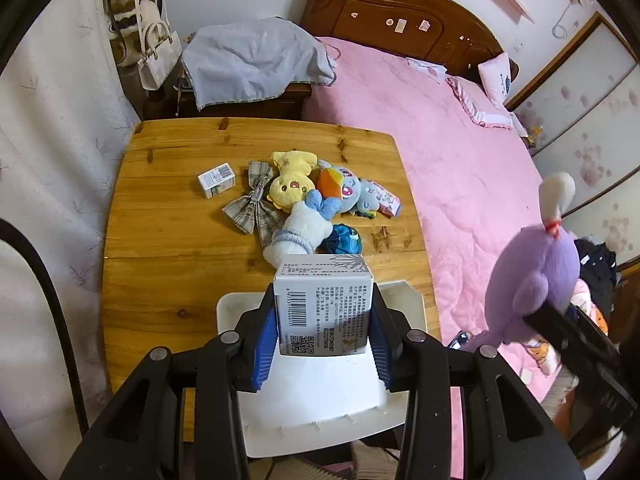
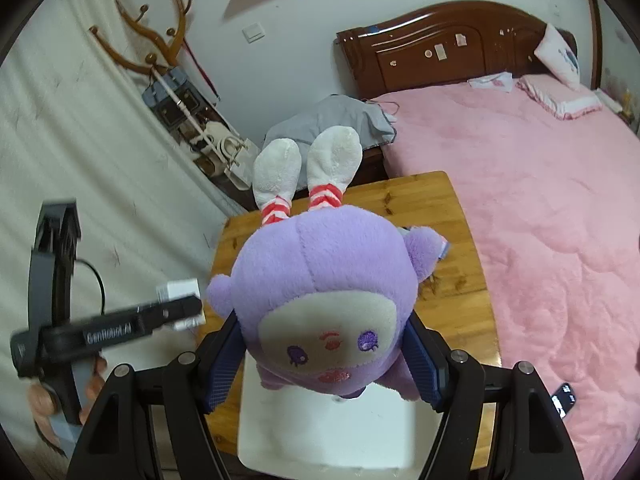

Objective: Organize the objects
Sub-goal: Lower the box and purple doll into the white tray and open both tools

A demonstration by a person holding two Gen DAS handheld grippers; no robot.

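Observation:
My left gripper (image 1: 324, 320) is shut on a white printed box (image 1: 325, 304), held in the air above a white bin (image 1: 320, 400) at the table's near edge. My right gripper (image 2: 324, 356) is shut on a purple plush doll (image 2: 324, 280) with white feet, held upside down over the same white bin (image 2: 320, 432). That plush (image 1: 536, 276) also shows at the right of the left wrist view. On the wooden table (image 1: 168, 208) lie a small white box (image 1: 216, 180), a plaid bow (image 1: 252, 208), a yellow plush (image 1: 290, 180), a blue-faced plush (image 1: 352, 192) and a white sock doll (image 1: 300, 232).
A pink bed (image 1: 460, 152) runs along the table's right side, with a wooden headboard (image 1: 400, 16). A grey cloth (image 1: 256, 56) covers a nightstand behind the table. Bags (image 1: 156, 52) hang on a rack at the back left. A phone (image 2: 564, 398) lies on the bed.

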